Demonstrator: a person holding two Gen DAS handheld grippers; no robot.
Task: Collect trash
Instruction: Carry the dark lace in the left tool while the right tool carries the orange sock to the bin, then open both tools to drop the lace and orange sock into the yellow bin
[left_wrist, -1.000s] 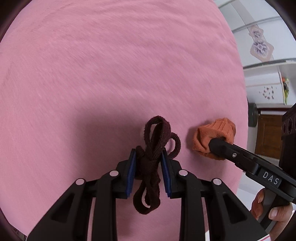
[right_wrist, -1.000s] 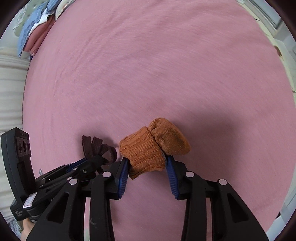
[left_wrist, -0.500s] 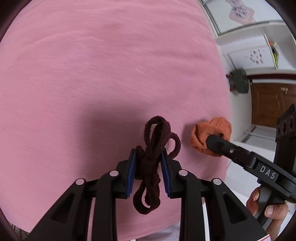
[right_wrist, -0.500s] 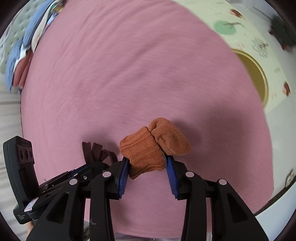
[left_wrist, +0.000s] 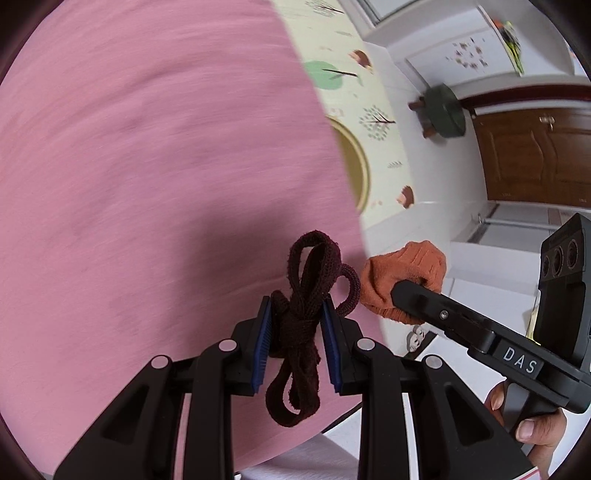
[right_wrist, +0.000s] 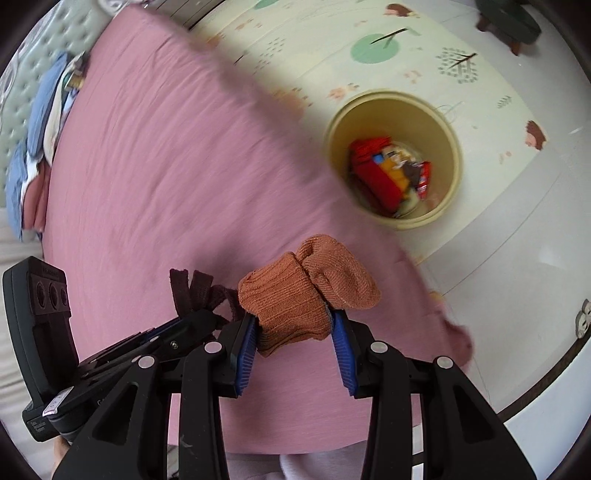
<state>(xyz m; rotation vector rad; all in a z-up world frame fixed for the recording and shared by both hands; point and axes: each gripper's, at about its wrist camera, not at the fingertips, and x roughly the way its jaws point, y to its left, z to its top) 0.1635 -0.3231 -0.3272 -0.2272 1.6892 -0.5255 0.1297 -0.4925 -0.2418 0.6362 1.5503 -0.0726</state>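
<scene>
My left gripper (left_wrist: 295, 314) is shut on a knotted dark brown fabric strap (left_wrist: 308, 291), whose loops stick up above the blue pads while its tails hang below. My right gripper (right_wrist: 293, 326) is shut on a rolled orange sock (right_wrist: 306, 291). Both are held in the air above the pink bed cover (right_wrist: 166, 166) near its edge. In the left wrist view the orange sock (left_wrist: 406, 273) and the right gripper (left_wrist: 402, 295) show just right of the strap. A cream round bin (right_wrist: 393, 162) with red and yellow wrappers inside stands on the floor beyond the bed edge.
A patterned play mat (right_wrist: 424, 66) lies under the bin. A dark green stool (left_wrist: 441, 110) and a brown wooden door (left_wrist: 532, 155) are farther off. Blue and pink folded cloths (right_wrist: 40, 147) lie at the bed's far left. A hand (left_wrist: 532, 424) grips the right tool's handle.
Both grippers have travelled together across the pink cover toward its edge, each keeping its hold. The mat, the bin, the stool and the door have come into view.
</scene>
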